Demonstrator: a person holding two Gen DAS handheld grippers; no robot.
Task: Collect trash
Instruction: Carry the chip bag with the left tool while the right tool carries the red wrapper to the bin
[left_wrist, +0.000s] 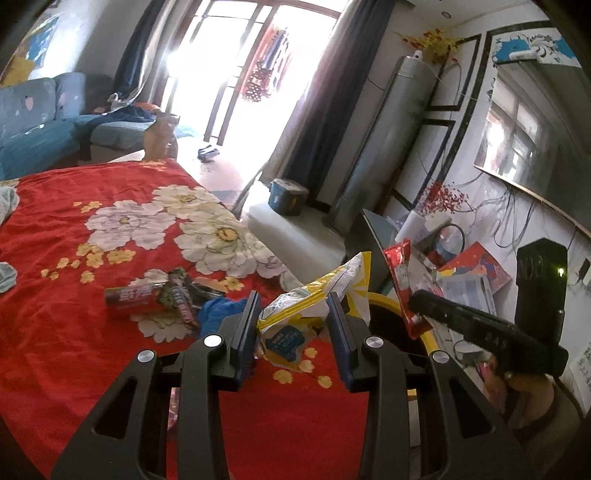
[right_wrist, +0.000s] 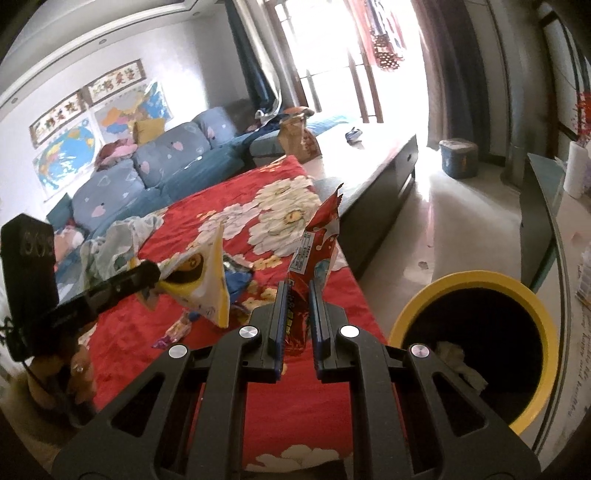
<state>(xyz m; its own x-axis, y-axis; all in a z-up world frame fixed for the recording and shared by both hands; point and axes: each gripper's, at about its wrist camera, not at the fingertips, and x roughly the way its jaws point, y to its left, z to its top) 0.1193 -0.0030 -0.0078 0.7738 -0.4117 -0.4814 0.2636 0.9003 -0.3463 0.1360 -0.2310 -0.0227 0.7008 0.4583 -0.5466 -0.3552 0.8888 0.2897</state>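
My left gripper (left_wrist: 293, 304) is shut on a crumpled yellow snack bag (left_wrist: 317, 299), held above the right edge of the red flowered cloth (left_wrist: 92, 350). In the right wrist view the same yellow bag (right_wrist: 201, 280) hangs from the left gripper (right_wrist: 157, 275). My right gripper (right_wrist: 298, 291) is shut on a red wrapper (right_wrist: 316, 243) that stands up between its pads; the left wrist view shows this red wrapper (left_wrist: 400, 280) pinched by the right gripper (left_wrist: 419, 299). A black bin with a yellow rim (right_wrist: 469, 277) stands just right of the table; white trash lies inside it.
More wrappers (left_wrist: 162, 295) and a blue cloth (left_wrist: 218, 314) lie on the red cloth. Light fabric (right_wrist: 122, 236) sits at the table's far side. A blue sofa (right_wrist: 147, 166), a low dark bench (right_wrist: 384, 162), a blue bucket (right_wrist: 458, 158) and a cluttered side table (left_wrist: 461, 273) surround the table.
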